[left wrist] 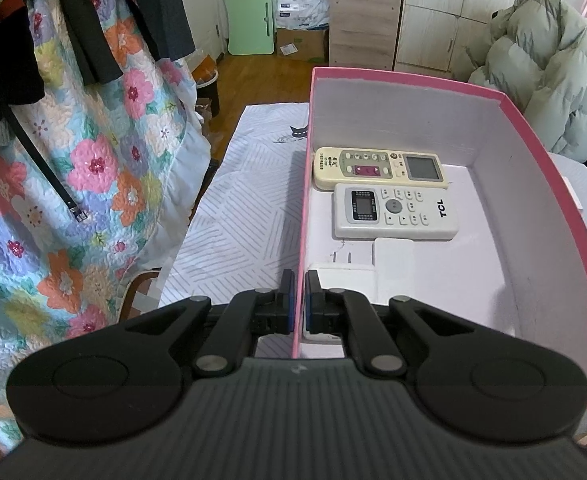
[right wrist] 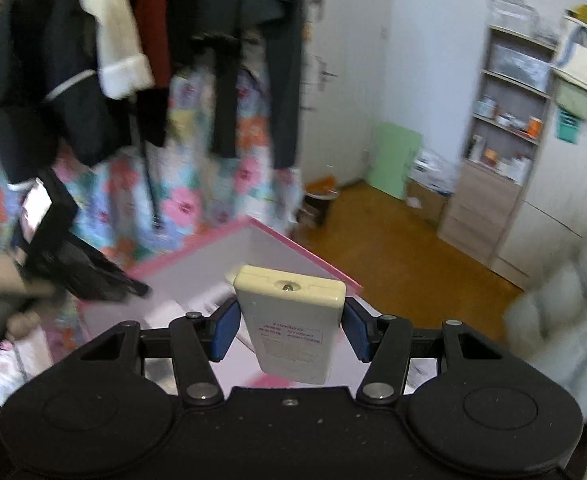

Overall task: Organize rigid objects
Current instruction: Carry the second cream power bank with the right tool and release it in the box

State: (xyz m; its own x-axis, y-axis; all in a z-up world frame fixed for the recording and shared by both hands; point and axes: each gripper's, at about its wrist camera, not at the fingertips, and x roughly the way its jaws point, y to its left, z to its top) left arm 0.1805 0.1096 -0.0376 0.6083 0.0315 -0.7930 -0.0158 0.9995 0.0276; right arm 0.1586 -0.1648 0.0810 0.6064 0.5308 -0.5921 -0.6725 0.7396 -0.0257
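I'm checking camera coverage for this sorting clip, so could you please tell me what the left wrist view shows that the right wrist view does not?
Only the left wrist view shows the two remotes lying in the box: a cream remote and a white TCL remote beside it, plus the left gripper clamped on the box's near wall. Only the right wrist view shows a third remote gripped between the right gripper pads, back label up. Both show the pink box, the floral quilt and hanging clothes.

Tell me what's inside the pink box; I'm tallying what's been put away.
Inside the pink box: a cream remote, a white TCL remote and a white plug adapter. The left gripper hides the near corner.
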